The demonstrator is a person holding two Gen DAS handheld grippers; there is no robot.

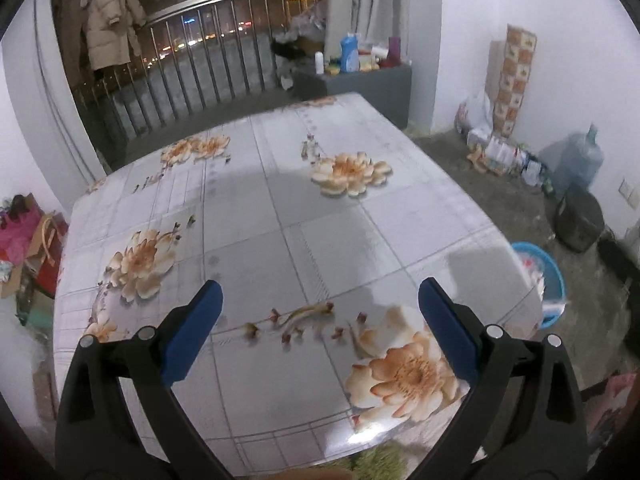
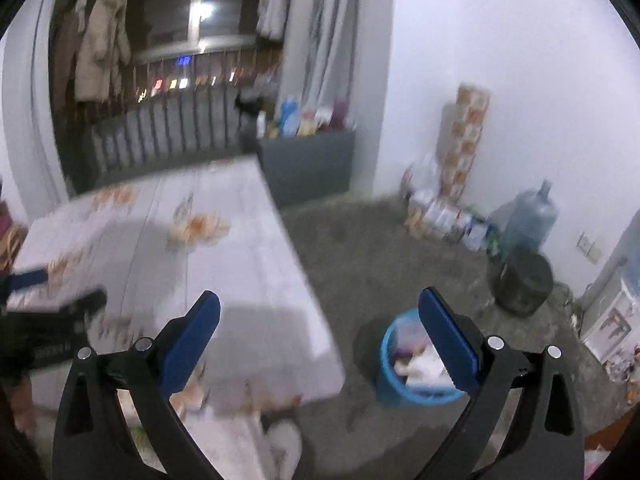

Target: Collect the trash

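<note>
My left gripper [image 1: 320,300] is open and empty above the near part of the table [image 1: 280,208], which has a glossy grey cloth printed with orange flowers. My right gripper [image 2: 319,312] is open and empty, held past the table's right edge [image 2: 304,280] over the floor. A blue trash bin [image 2: 390,376] holding white and pink scraps stands on the floor below the right gripper; it also shows in the left wrist view [image 1: 554,280]. The left gripper shows at the left of the right wrist view [image 2: 40,280]. The right wrist view is blurred.
A dark round bin [image 2: 522,280] and a water jug [image 2: 528,216] stand by the right wall, with bags and packets [image 1: 500,152] along it. A grey cabinet with bottles [image 1: 360,68] stands beyond the table. Boxes and bags [image 1: 28,240] lie at the left. A balcony railing [image 1: 180,72] is behind.
</note>
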